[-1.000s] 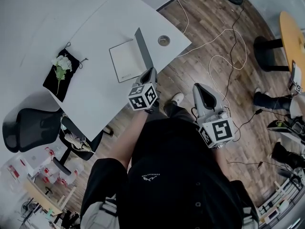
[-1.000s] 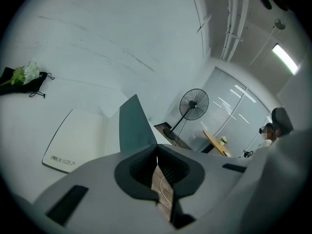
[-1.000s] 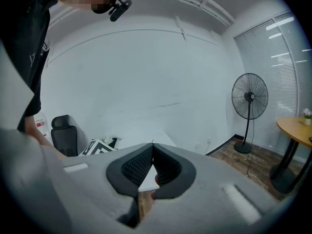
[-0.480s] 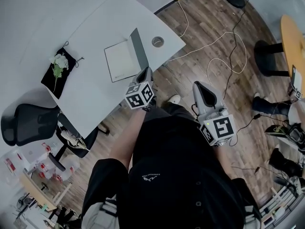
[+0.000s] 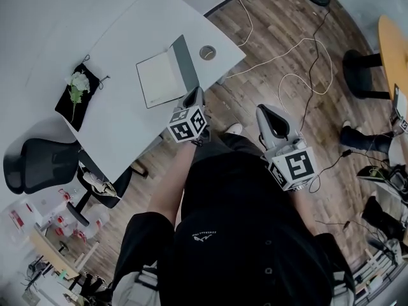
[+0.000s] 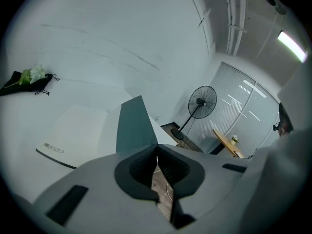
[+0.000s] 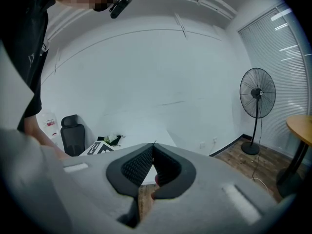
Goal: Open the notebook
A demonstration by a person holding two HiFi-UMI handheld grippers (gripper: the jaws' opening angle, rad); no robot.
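The notebook (image 5: 156, 80) lies open on the white table (image 5: 121, 126), its pale page facing up and its grey cover (image 5: 183, 59) raised at a slant on the right. In the left gripper view the page (image 6: 73, 133) and the cover (image 6: 132, 123) lie just beyond the jaws. My left gripper (image 5: 196, 93) is shut and empty at the table's near edge, close to the cover's lower corner and apart from it. My right gripper (image 5: 262, 110) is shut on nothing, out over the wooden floor to the right of the table.
A black pouch with white flowers (image 5: 80, 91) lies at the table's left, and a round cable hole (image 5: 207, 52) sits beside the notebook. An office chair (image 5: 38, 167) stands at the left. Cables (image 5: 306, 62) trail over the floor. A standing fan (image 6: 200, 104) and an orange table (image 5: 392, 43) are at the right.
Both grippers have shifted a little near the table's edge, jaws still shut. The notebook stays open with its cover tilted up.
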